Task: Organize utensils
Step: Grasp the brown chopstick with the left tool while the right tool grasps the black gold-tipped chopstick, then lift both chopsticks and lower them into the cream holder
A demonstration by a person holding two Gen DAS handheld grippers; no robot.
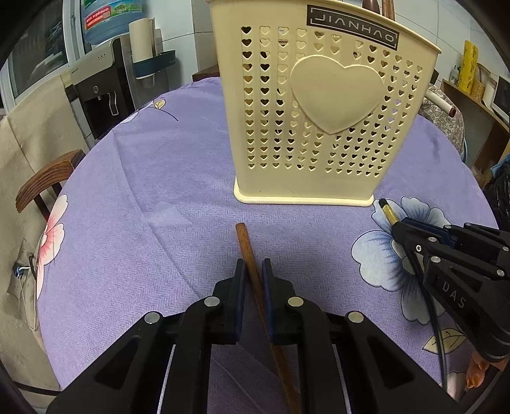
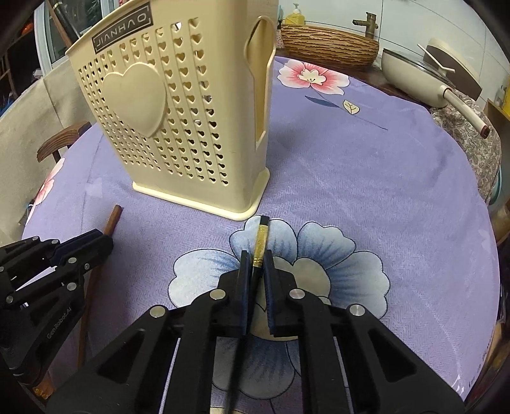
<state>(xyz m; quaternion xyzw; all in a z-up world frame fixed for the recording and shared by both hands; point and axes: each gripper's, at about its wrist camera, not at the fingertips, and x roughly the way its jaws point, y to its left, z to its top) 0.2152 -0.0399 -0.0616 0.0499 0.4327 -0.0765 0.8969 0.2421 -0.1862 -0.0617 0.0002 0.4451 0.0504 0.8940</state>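
Two chopsticks lie on the purple flowered cloth of the counter (image 2: pixel 366 178), both in front of the cream utensil holder (image 1: pixel 315 105), which stands upright and serves as the landmark here. The brown wooden chopstick (image 1: pixel 247 245) lies before the holder's front wall, its tip pointing toward the base and stopping short of it. The black chopstick with a gold band (image 2: pixel 261 242) lies off the holder's front corner, its tip just beside the base rim, across a blue printed flower.

The left tongs (image 1: pixel 254 270) straddle the brown chopstick, pads close on either side of the shaft; whether they press it or only flank it cannot be told. The right tongs (image 2: pixel 255 264) are likewise narrowed around the black chopstick just below its gold band, and actual contact cannot be told either.

The holder already has two dark handles showing above its rim (image 1: pixel 379 6). Nothing lies between either chopstick and the holder.

Beyond the holder: one cream pan with a long handle (image 2: pixel 424 76), one woven basket (image 2: pixel 328 44), one wooden chair back (image 1: pixel 47 184), one water dispenser (image 1: pixel 102 92).
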